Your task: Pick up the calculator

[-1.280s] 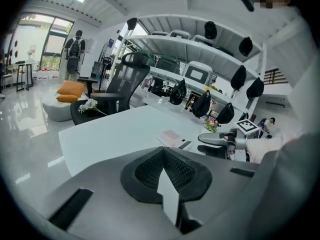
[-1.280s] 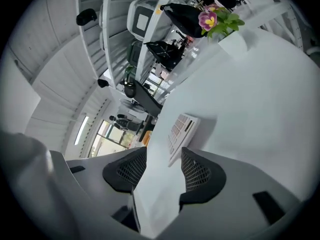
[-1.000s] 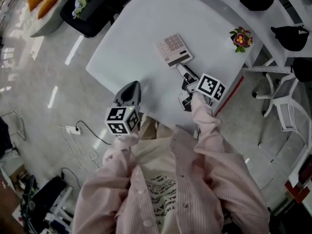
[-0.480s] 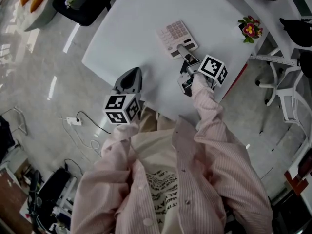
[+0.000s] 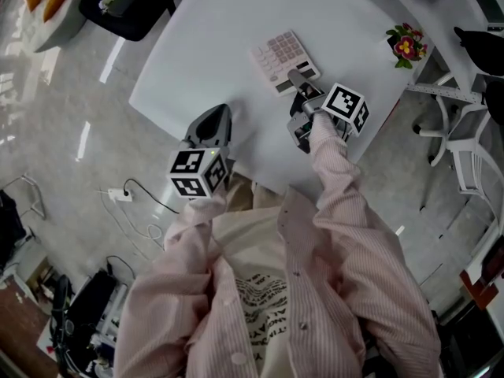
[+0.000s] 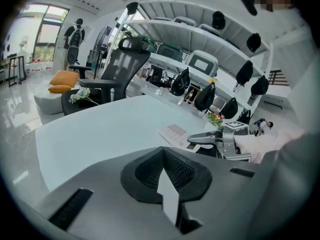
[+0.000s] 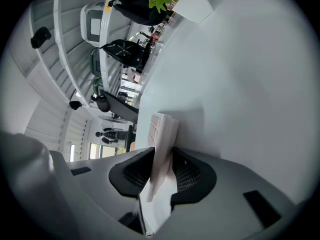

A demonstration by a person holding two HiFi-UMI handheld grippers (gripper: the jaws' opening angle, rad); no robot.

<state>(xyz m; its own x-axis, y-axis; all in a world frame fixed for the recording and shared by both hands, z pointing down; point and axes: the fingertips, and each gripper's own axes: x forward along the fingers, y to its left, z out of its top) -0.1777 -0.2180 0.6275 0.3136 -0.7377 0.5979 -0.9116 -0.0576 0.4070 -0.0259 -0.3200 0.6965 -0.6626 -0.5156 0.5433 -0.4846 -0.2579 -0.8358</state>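
The calculator (image 7: 161,149) stands edge-on between the jaws of the right tongs (image 5: 300,78). The jaws have just been closing, and their dark pads now press on its near end from both sides.

Nearest to us we see a pale pink striped shirt (image 5: 315,290), with both sleeves reaching forward. On the shiny floor to our left lies a white power strip (image 5: 118,195) with its cable.

The left tongs (image 5: 213,120) hang over the near edge of the white table (image 5: 213,38), about midway along it. In the left gripper view their pads meet at the tips, closed on nothing.

The right tongs cross the same edge closer to the near right corner and point away from us. Just past them, in the head view, the calculator lies inward from the near edge with its pinkish keys up. We cannot tell whether its gripped end has left the tabletop.

Farther on, a small pot of pink and yellow flowers (image 5: 405,44) stands at the right edge of the table, well apart from the calculator. Beyond the far left corner we see a dark office chair (image 6: 122,66). Beside it, orange cushions (image 6: 62,79) lie on a pale seat.
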